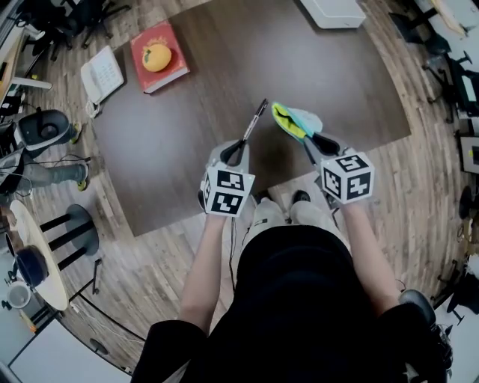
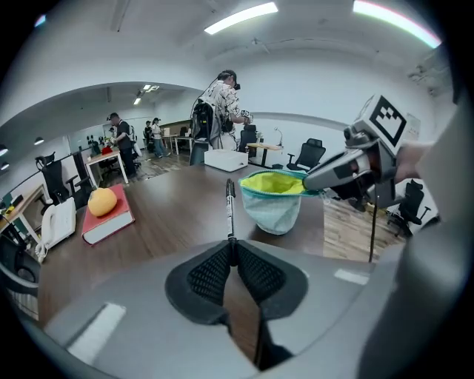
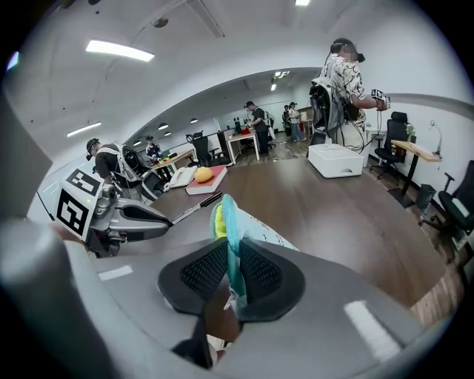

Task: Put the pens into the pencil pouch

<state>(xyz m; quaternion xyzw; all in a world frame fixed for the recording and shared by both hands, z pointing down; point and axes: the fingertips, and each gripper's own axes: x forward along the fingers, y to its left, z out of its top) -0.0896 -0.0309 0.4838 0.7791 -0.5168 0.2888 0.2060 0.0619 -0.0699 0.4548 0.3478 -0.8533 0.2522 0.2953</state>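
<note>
**What the views hide or cut off**

In the left gripper view, the near end of the pen (image 2: 230,211) vanishes between the pressed-together pads of the left tongs (image 2: 232,248). Any print on its barrel is too small to read. In the right gripper view, the right tongs (image 3: 231,255) pinch the rim of the pencil pouch (image 3: 255,228), and their body covers its lower part. Only the pouch's yellow mouth shows, so its contents cannot be told. In the head view, the top edge cuts off a white box (image 1: 333,11) on the desk (image 1: 224,75).
</note>
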